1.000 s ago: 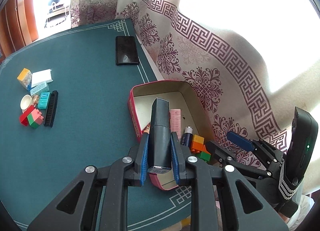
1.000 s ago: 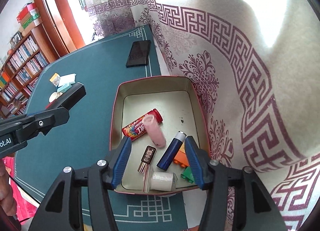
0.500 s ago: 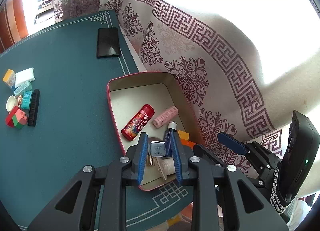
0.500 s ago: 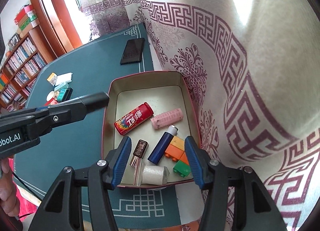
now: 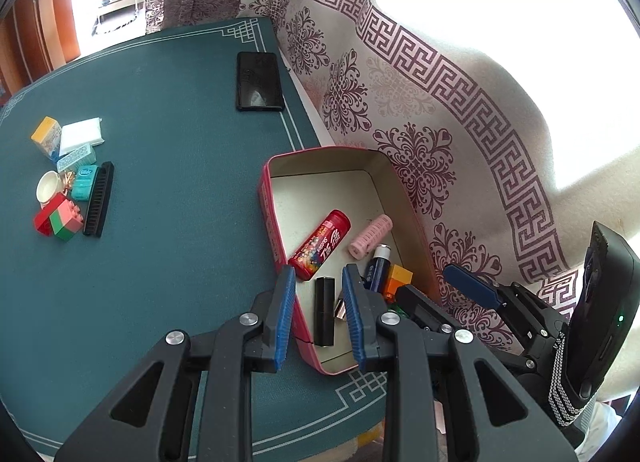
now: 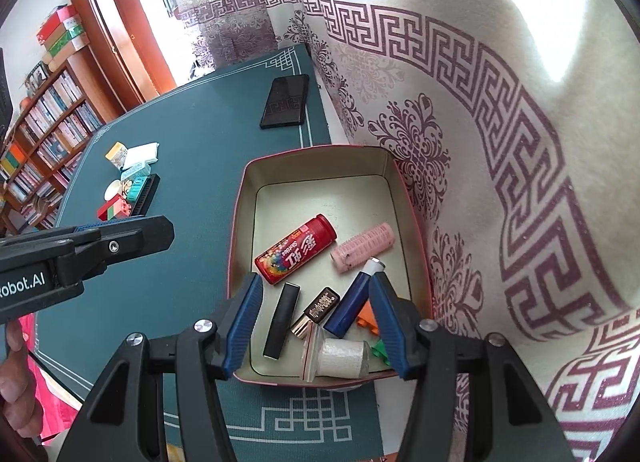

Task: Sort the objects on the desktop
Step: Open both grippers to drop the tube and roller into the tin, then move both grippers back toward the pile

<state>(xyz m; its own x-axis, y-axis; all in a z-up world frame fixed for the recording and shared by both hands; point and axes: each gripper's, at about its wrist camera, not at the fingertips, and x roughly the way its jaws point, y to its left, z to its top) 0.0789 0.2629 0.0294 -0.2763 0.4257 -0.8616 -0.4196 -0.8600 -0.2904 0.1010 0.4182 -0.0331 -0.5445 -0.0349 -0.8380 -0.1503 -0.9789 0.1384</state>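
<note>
My left gripper (image 5: 318, 312) was slightly apart and empty, hanging over the black stick (image 5: 324, 311) lying in the box (image 5: 267, 198); my right gripper (image 6: 316, 316) waited open, holding nothing.

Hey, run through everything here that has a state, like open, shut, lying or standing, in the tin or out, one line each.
Tin: open, no lid on it.
Black tube: lying flat in the tin, free of both grippers.
Red candy tube: lying in the tin.
Pink hair roller: lying in the tin.
Phone: flat on the table, screen dark.
Left gripper: fingers apart, empty.
Right gripper: open, empty.
</note>
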